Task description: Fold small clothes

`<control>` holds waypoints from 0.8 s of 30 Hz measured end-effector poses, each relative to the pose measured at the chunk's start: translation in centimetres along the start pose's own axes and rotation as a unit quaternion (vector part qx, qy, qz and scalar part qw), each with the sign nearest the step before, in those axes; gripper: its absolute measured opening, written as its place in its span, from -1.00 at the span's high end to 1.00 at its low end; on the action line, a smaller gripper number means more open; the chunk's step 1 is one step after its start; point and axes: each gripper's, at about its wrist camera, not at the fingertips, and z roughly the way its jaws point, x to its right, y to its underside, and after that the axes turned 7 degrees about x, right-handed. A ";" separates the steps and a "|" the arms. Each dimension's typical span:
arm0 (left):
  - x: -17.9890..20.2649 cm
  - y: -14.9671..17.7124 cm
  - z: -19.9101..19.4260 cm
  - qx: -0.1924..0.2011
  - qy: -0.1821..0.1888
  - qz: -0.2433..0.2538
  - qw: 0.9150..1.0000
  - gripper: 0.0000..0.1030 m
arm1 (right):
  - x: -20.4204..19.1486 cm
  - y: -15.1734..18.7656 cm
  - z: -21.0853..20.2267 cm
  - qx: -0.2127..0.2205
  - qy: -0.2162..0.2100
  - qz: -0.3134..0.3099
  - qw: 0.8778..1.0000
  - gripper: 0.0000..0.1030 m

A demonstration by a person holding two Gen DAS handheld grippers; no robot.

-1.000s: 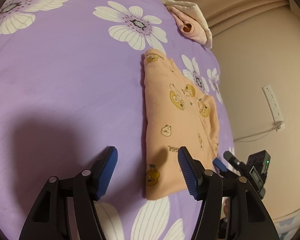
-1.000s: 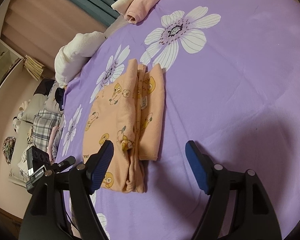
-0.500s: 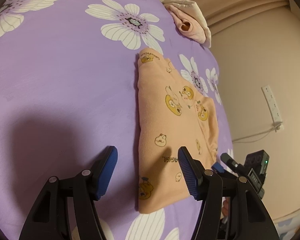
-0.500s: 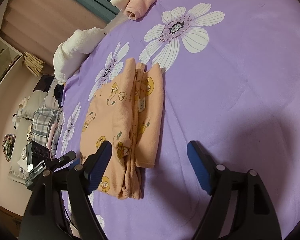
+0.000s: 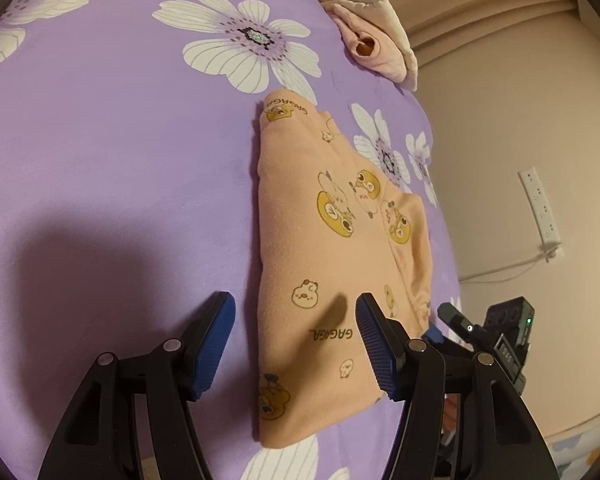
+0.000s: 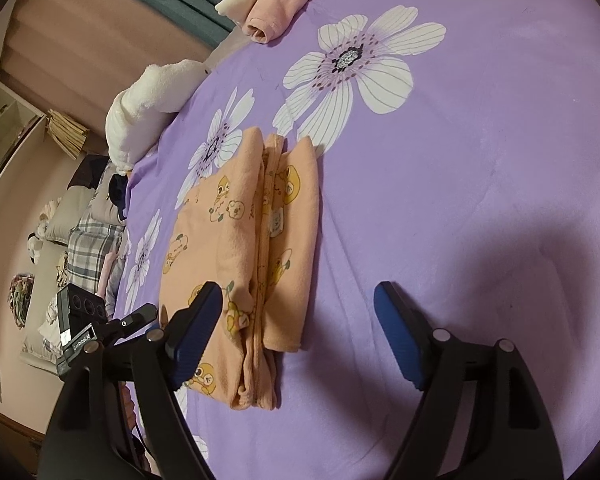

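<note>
A small peach garment (image 5: 332, 248) printed with cartoon animals lies folded flat on the purple flowered bedspread (image 5: 112, 152). My left gripper (image 5: 296, 334) hovers open over the garment's near left part, its pads clear of the cloth. In the right wrist view the same garment (image 6: 252, 248) shows as a long fold with layered edges facing me. My right gripper (image 6: 298, 330) stands open above the garment's near end, left pad over the cloth, right pad over bare bedspread (image 6: 480, 160). Nothing is held.
A rolled pink and cream cloth (image 5: 374, 46) lies at the bed's far edge, seen also in the right wrist view as the pink and cream roll (image 6: 278, 6). A white fluffy bundle (image 6: 150, 104) sits at the bed's left edge. A wall socket strip (image 5: 540, 208) hangs to the right.
Both views have slid slightly, so the garment now sits more between each pair of fingers. The garment itself has not moved.
</note>
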 end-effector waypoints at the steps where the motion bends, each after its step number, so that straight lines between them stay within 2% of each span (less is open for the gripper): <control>1: 0.0 0.0 0.1 -0.001 0.001 0.000 1.000 -0.18 | -0.1 0.0 0.1 -0.001 0.000 -0.003 1.000 -0.55; 18: 1.4 -1.0 2.5 -0.008 0.006 0.015 1.000 -0.19 | -2.4 -0.8 3.7 -0.032 -0.011 -0.061 0.998 -0.59; 20: 1.6 -1.1 2.7 -0.007 0.011 0.015 1.000 -0.29 | -3.0 -1.0 4.5 -0.033 -0.013 -0.072 0.997 -0.50; 24: 1.8 -1.4 3.3 -0.006 0.013 0.016 1.000 -0.31 | -3.6 -1.2 6.2 -0.035 -0.013 -0.080 0.996 -0.21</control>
